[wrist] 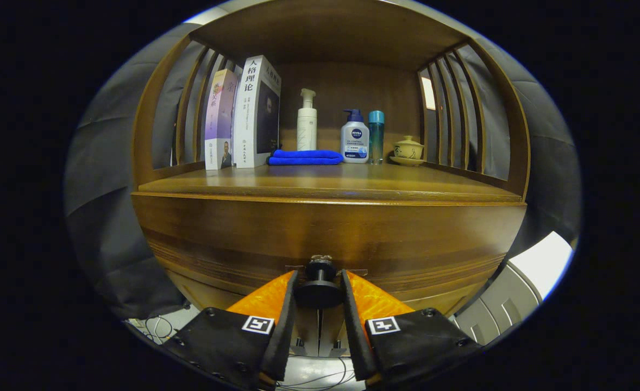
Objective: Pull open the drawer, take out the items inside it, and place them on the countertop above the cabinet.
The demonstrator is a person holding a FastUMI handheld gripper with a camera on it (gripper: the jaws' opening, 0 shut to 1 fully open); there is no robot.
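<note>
A dark round knob (320, 292) sticks out of the brown wooden drawer front (325, 233) of the cabinet. My gripper (320, 274) is shut on this knob, with one finger (268, 298) pressing on each side of its disc. The drawer front sits flush under the countertop (325, 183), and its inside is hidden. The countertop stretches just above and beyond the fingers.
At the back of the countertop stand books (244, 117), a folded blue cloth (305, 157), a white pump bottle (307, 122), a blue-capped pump bottle (355, 138), a teal bottle (376, 136) and a lidded cup (408, 150). Slatted wooden sides (456, 108) flank the shelf. Cables (157, 326) lie on the floor.
</note>
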